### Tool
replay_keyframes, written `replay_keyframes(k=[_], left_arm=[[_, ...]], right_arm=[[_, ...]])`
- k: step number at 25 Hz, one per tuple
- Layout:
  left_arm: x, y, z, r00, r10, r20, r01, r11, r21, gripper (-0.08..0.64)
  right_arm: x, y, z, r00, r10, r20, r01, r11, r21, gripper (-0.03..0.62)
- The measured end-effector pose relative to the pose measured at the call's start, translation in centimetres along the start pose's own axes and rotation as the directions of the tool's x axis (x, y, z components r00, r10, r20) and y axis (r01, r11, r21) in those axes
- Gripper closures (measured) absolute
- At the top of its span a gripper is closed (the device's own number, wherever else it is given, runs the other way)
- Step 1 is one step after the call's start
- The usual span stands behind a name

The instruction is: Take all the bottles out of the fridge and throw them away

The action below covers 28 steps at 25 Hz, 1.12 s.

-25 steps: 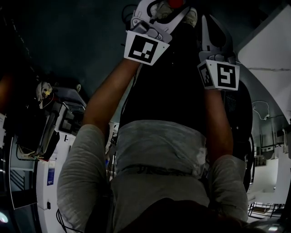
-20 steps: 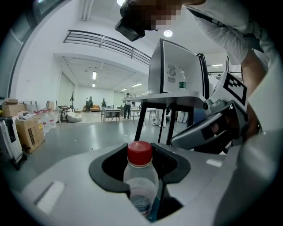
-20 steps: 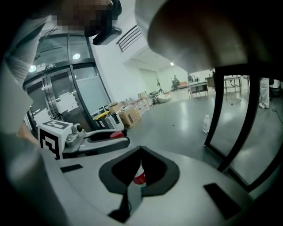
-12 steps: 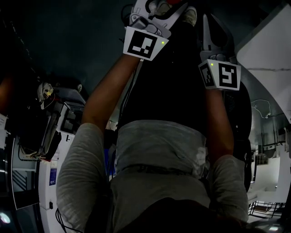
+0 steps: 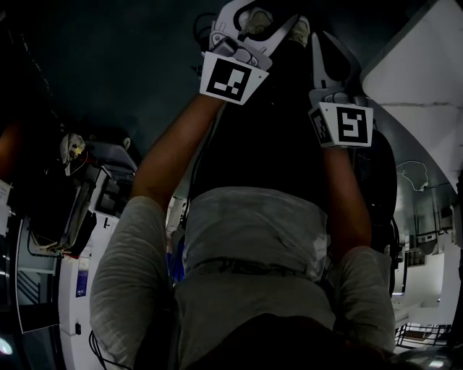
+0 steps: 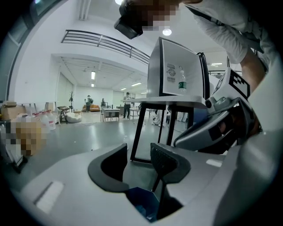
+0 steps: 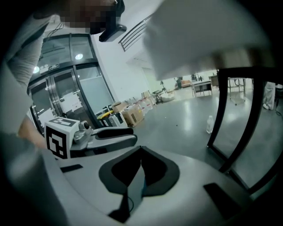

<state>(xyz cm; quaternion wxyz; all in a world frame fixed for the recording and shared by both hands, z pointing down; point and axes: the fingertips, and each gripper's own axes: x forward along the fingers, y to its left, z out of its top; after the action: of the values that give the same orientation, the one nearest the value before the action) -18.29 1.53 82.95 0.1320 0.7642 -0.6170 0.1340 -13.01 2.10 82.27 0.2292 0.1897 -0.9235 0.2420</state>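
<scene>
The left gripper view shows my left gripper [image 6: 140, 161] open, with only floor showing between its jaws. A white fridge [image 6: 174, 73] on a black frame stand stands ahead of it, with a bottle [image 6: 181, 84] showing on its side panel. My right gripper [image 7: 140, 153] is shut, tips touching, with nothing in it. A small clear bottle [image 7: 209, 124] stands on the grey floor by the stand's leg, also in the left gripper view as the floor bottle [image 6: 125, 140]. In the head view both grippers are held out beyond the person's torso, left gripper [image 5: 268, 18] and right gripper [image 5: 327, 61].
The black stand legs [image 7: 236, 128] rise close on the right of the right gripper. Cardboard boxes [image 7: 132, 115] and jugs line the glass wall. Tables and distant people [image 6: 127, 103] are across the hall. A white panel [image 5: 416, 79] fills the head view's upper right.
Both grippers have shifted slightly; the right one has moved up and a little left. A red spot at the top edge by the left gripper no longer shows.
</scene>
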Motion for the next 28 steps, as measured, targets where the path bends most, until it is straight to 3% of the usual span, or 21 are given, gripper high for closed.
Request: replay_keyframes(k=[4, 8, 12, 18, 24, 28], left_arm=[[-0.9, -0.4, 1.9, 1.000, 0.006, 0.012, -0.006, 1.000, -0.008, 0.397], [-2.2, -0.3, 4.2, 0.999, 0.030, 0.028, -0.029, 0.999, -0.023, 0.397], [-3.5, -0.2, 6.7, 0.997, 0.059, 0.047, -0.056, 0.997, -0.046, 0.397], [-5.7, 0.6, 10.9, 0.991, 0.109, 0.073, -0.102, 0.990, -0.096, 0.397], [-7.6, 0.9, 15.7, 0.988, 0.111, 0.105, -0.106, 0.993, -0.053, 0.397], [-8.6, 1.0, 18.5, 0.986, 0.109, 0.126, -0.100, 0.992, -0.080, 0.399]], right_arm=[[-0.9, 2.0, 0.6, 0.998, 0.070, 0.006, -0.069, 0.994, -0.080, 0.583], [-1.7, 3.6, 1.8, 0.996, 0.094, 0.001, -0.094, 0.992, -0.089, 0.583], [-2.8, 4.6, 3.9, 0.996, 0.088, 0.012, -0.086, 0.993, -0.083, 0.583], [-4.5, 5.4, 7.8, 0.995, 0.085, 0.044, -0.078, 0.986, -0.148, 0.583], [-6.3, 5.8, 12.3, 0.997, 0.041, 0.058, -0.032, 0.989, -0.145, 0.583], [-7.1, 5.9, 15.4, 0.995, 0.025, 0.098, -0.009, 0.988, -0.156, 0.583]])
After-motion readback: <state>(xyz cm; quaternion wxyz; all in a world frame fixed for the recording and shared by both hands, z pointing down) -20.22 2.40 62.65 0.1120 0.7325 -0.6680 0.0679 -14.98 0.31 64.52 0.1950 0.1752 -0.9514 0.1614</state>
